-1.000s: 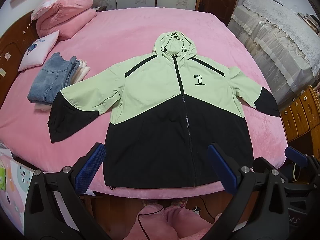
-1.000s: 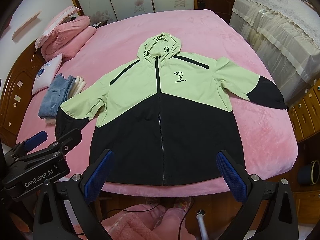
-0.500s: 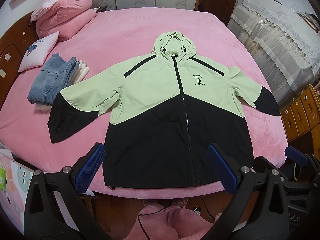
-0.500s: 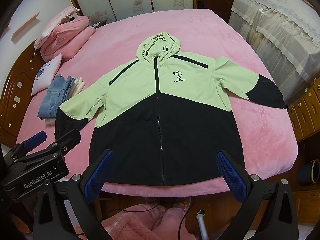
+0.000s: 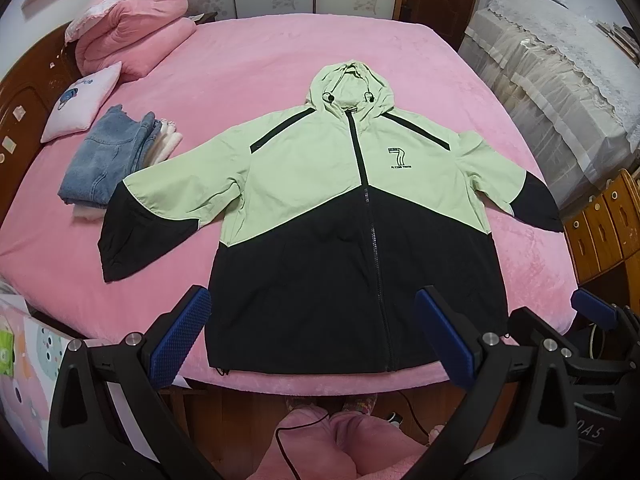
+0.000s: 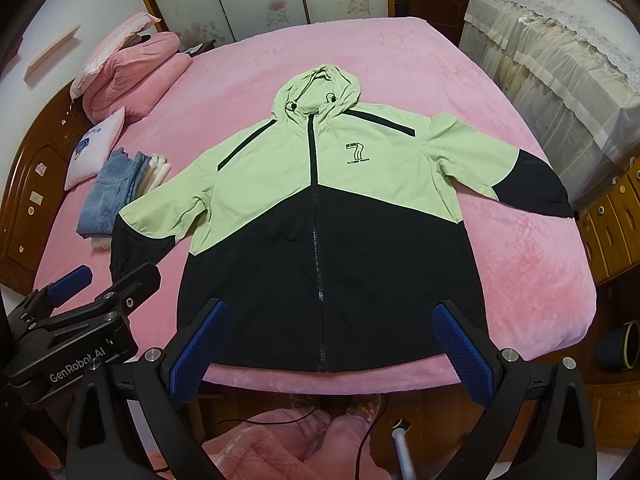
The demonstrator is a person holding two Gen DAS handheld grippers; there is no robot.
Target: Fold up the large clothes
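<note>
Almost nothing has changed in the past second: I hold both tools above the foot of the bed [image 5: 248, 52], and the green-and-black hooded jacket [image 5: 352, 216] lies just as it did, face up and zipped, hood toward the far side and hem along the near edge. My left gripper [image 5: 312, 340] hangs with its blue pads spread wide and empty, framing the black hem; my right gripper [image 6: 332, 344] is likewise spread, gripping nothing, hovering over the same hem a little further to my right. Neither touches the cloth. Only the right wrist view has slid slightly, too little to count as an approach. Both sleeves lie out to the sides, the one on my left reaching toward a folded stack of jeans [image 5: 104, 160], the one on my right [image 6: 528, 184] ending near the bed's edge. I read that stillness as the pause before the first fold: the garment is spread flat and ready, no fold is started, and the whole task is still ahead. The likely opening is taking a sleeve or a side of the body and bringing it across toward the zip.
</note>
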